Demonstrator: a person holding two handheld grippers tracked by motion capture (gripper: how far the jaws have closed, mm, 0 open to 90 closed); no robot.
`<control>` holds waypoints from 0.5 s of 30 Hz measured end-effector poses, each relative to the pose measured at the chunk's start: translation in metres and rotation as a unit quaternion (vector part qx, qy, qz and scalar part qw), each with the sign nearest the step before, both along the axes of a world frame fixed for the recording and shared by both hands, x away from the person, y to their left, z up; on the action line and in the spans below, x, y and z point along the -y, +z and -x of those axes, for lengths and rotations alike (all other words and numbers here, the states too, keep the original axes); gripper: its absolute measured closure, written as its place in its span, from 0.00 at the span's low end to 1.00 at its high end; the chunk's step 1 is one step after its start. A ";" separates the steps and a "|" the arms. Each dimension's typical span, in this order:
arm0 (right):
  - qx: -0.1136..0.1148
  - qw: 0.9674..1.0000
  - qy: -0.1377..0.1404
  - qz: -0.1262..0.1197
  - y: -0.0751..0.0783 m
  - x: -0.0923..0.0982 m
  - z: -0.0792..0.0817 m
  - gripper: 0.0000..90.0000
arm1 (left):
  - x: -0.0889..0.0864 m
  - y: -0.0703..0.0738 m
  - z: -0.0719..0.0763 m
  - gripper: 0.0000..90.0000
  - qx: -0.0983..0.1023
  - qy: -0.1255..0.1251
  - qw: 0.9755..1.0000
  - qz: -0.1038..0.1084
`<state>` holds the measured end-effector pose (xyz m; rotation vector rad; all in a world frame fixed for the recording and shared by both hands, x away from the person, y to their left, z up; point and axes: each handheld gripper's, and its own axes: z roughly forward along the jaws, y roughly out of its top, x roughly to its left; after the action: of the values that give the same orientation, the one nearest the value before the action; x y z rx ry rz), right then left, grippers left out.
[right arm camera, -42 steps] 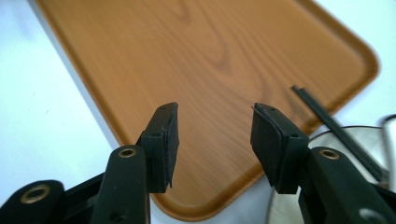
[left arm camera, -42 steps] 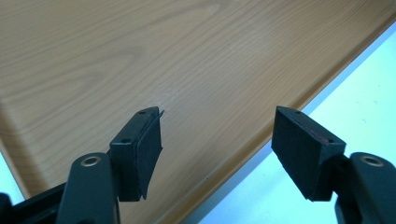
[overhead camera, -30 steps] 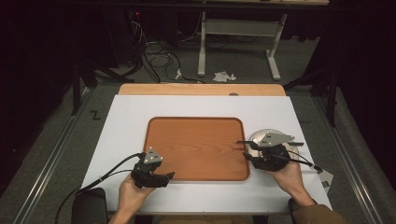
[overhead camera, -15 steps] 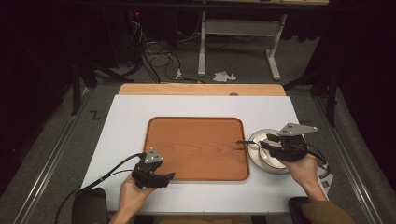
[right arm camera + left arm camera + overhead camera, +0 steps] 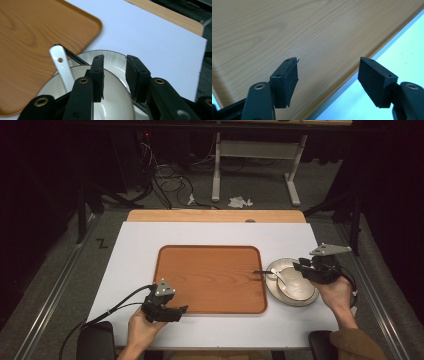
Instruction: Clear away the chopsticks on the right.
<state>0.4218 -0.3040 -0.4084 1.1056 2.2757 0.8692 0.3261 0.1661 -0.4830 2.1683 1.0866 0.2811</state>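
A white bowl stands on a white plate to the right of the wooden tray. A white spoon lies in the bowl, and a thin black stick reaches from the plate over the tray's edge. My right gripper hovers at the bowl's far right rim. Its jaws have just been closing and stand half apart above the bowl, not pressing on it. My left gripper rests at the tray's near edge, its jaws wide open over the tray.
A white mat covers the wooden table. On the dark floor behind lie cables, crumpled paper and a desk frame. Metal rails run along both sides of the table.
My right gripper has moved right and slightly farther away, from the tray's right edge to over the bowl, and its jaws stand narrower. The left gripper has stayed in place.
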 end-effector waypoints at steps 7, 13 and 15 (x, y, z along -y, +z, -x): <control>-0.012 0.999 -0.035 -0.008 -0.004 0.020 -0.008 0.80 | 0.000 0.001 0.001 0.36 0.003 -0.002 1.000 0.000; -0.038 0.997 -0.065 -0.001 -0.015 0.039 -0.016 0.81 | 0.001 0.000 0.000 0.36 -0.002 -0.004 1.000 -0.002; -0.047 0.996 -0.069 0.002 -0.020 0.043 -0.018 0.81 | 0.002 -0.001 0.000 0.36 -0.003 -0.003 1.000 -0.004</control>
<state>0.4399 -0.3472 -0.4287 1.3108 2.2433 0.7731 0.3262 0.1645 -0.4838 2.1806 1.0830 0.2764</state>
